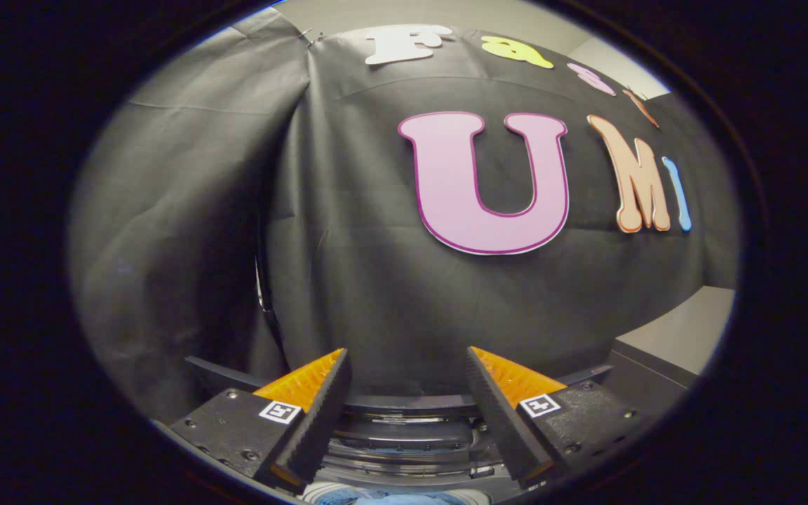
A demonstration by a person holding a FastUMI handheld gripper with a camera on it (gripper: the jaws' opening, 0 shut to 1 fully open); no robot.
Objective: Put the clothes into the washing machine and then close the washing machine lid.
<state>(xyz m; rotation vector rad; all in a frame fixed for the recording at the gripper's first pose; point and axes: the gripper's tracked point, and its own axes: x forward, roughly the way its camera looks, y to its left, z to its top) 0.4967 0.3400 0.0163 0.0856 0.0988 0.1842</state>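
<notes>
My gripper (407,365) is open, its two fingers spread wide with nothing between them. Below and between the fingers I see the dark round rim of the washing machine (404,431), its opening facing up. At the very bottom, inside the drum, a bit of blue cloth (404,499) shows. Beyond the fingertips hangs the black cloth wall of the booth. The lid of the machine cannot be made out.
A grey box-like surface (677,337) stands to the right of the machine, just past the right finger. A fold in the black cloth (264,280) runs down behind the left finger.
</notes>
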